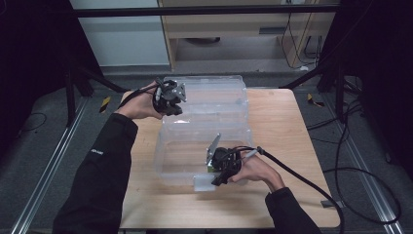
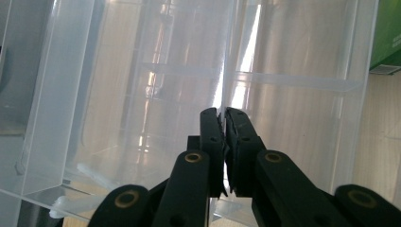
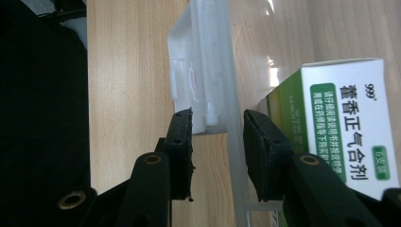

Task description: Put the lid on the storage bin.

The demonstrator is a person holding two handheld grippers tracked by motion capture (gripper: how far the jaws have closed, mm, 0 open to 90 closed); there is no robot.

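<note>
Two grippers work one clear plastic box mid-counter: left gripper clamps its far lid edge, seemingly holding it open; right gripper, jaws apart, straddles the near wall beside a green-and-white medicine carton.

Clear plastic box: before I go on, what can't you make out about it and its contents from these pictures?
- High view: the right gripper and hand cover the clear plastic box's near front wall and latch.
- Right gripper view: the green and white carton is cut off by the right edge and a jaw; its small print is unreadable.
- Left gripper view: the left gripper is shut on a thin clear wall; glare hides what lies behind.
</note>
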